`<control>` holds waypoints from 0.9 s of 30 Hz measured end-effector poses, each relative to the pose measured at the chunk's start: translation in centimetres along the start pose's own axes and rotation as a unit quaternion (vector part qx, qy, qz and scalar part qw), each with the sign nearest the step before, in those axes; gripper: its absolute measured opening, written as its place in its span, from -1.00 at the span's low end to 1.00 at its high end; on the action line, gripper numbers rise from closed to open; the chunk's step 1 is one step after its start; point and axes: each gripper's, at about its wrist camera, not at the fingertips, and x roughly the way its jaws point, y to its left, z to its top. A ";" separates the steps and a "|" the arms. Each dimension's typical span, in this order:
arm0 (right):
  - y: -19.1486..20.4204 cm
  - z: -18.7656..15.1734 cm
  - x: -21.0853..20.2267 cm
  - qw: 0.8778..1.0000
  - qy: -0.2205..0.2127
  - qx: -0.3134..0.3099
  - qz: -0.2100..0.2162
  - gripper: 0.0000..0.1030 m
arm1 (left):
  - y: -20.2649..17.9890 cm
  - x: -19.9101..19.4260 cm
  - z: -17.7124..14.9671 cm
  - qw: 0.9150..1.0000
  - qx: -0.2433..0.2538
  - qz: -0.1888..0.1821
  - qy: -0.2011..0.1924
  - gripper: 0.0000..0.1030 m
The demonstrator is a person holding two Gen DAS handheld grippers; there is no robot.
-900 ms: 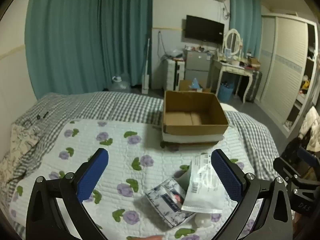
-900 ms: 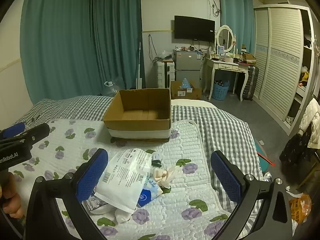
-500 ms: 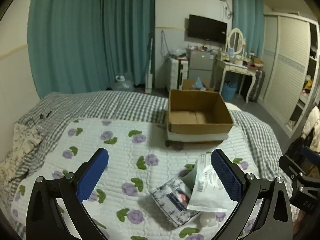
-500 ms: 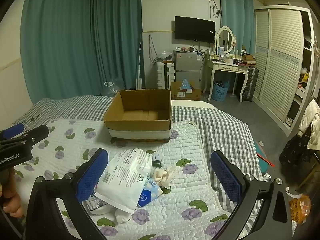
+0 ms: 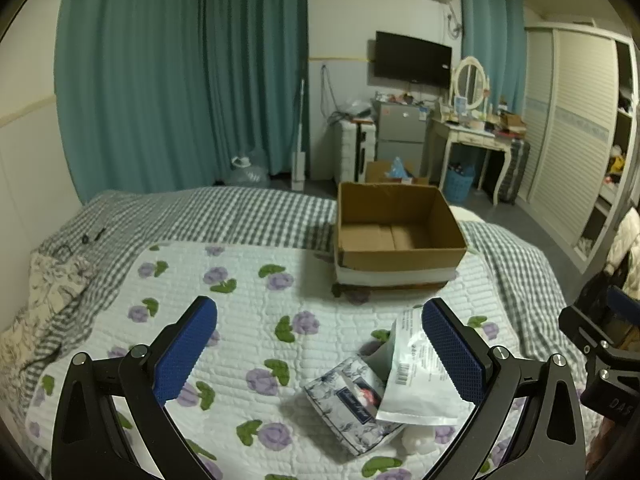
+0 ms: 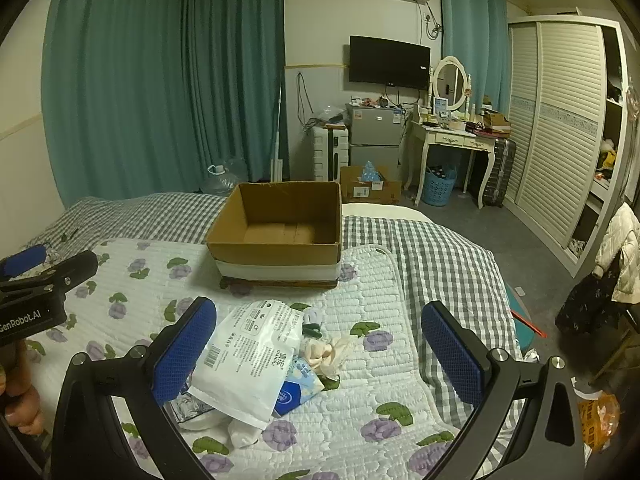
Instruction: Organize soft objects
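Left wrist view shows the left gripper point(image 5: 318, 354) with its blue-padded jaws spread as wide as they go, nothing between them and nothing touched; it hangs over the flowered quilt point(image 5: 248, 292) on the bed. Near its right finger lies the pile of soft things: a floral tissue pack point(image 5: 347, 405) with a white plastic pouch point(image 5: 416, 384) leaning over it, and a small white lump point(image 5: 418, 440) at the pile's near edge, too blurred to name. Beyond the pile, well apart from it, an open cardboard box point(image 5: 396, 232) sits on the bed with only bare cardboard showing inside. From the right wrist view, the right gripper point(image 6: 318, 354) is likewise wide open and grips nothing; the same pouch point(image 6: 250, 352) lies just beside its left finger, covering most of a blue pack point(image 6: 298, 386) and a crumpled pale cloth point(image 6: 326, 350). What lies under the pouch at its lower left is hidden by that finger. At the left edge the other gripper's body and part of a hand point(image 6: 18, 400) are cut off.
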 end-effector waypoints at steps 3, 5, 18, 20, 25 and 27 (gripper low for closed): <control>-0.5 0.0 0.0 0.999 0.003 0.026 0.018 1.00 | -0.1 -0.1 0.0 1.000 0.000 0.000 0.000 1.00; -0.7 0.0 0.1 0.999 0.003 0.038 0.019 1.00 | -0.1 -0.1 0.0 1.000 0.001 0.001 0.000 1.00; -1.1 -0.1 -0.2 0.999 -0.002 0.033 0.009 1.00 | 0.2 -0.1 -0.2 1.000 -0.004 -0.002 -0.002 1.00; -1.1 -0.1 -0.2 0.999 -0.003 0.032 0.006 1.00 | 0.2 -0.1 -0.2 1.000 -0.004 -0.001 -0.002 1.00; -1.1 0.0 -0.3 0.999 -0.003 0.032 0.003 1.00 | 0.1 -0.1 -0.3 1.000 -0.005 -0.001 -0.002 1.00; -1.0 0.0 -0.3 0.999 -0.004 0.032 0.002 1.00 | 0.1 -0.1 -0.4 1.000 -0.006 0.000 -0.001 1.00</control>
